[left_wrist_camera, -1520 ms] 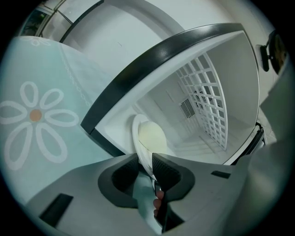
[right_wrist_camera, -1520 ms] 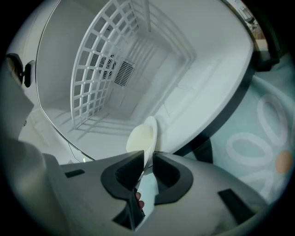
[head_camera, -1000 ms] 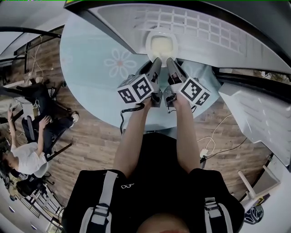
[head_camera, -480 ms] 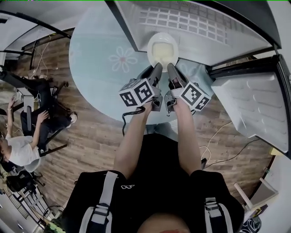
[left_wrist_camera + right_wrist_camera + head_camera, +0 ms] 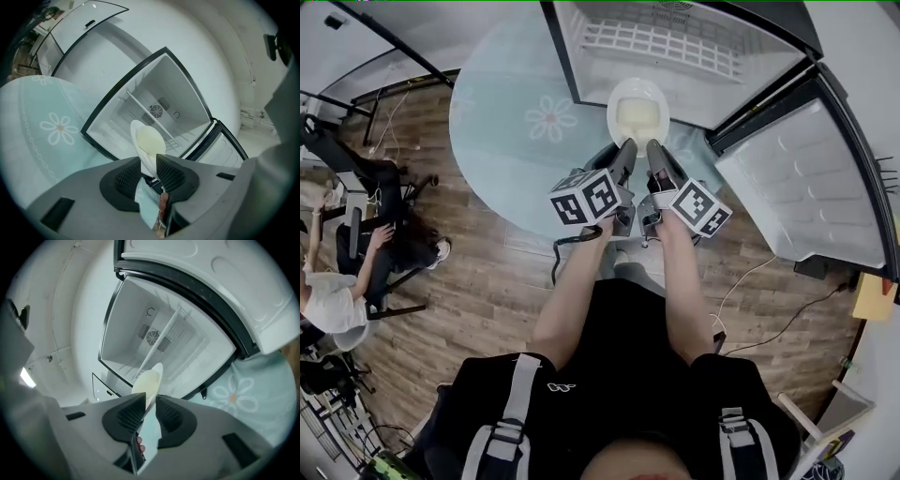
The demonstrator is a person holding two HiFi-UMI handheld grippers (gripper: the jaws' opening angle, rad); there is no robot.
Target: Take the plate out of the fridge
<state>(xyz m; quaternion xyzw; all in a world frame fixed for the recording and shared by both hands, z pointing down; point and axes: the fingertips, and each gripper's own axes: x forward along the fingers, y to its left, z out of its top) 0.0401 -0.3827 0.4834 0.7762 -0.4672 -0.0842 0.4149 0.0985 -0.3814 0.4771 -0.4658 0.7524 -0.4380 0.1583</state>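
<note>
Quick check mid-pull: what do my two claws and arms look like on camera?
Both the left claw and right claw are grey-bodied with dark textured pads. Each carries a white cube with black square markers. A black cable trails from the left. Forearms are bare.

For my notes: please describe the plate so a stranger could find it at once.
Find the open white fridge. Before its opening, the left claw and right claw hold one plate by its near rim. It is the only dish: round, white, cream centre.
</note>
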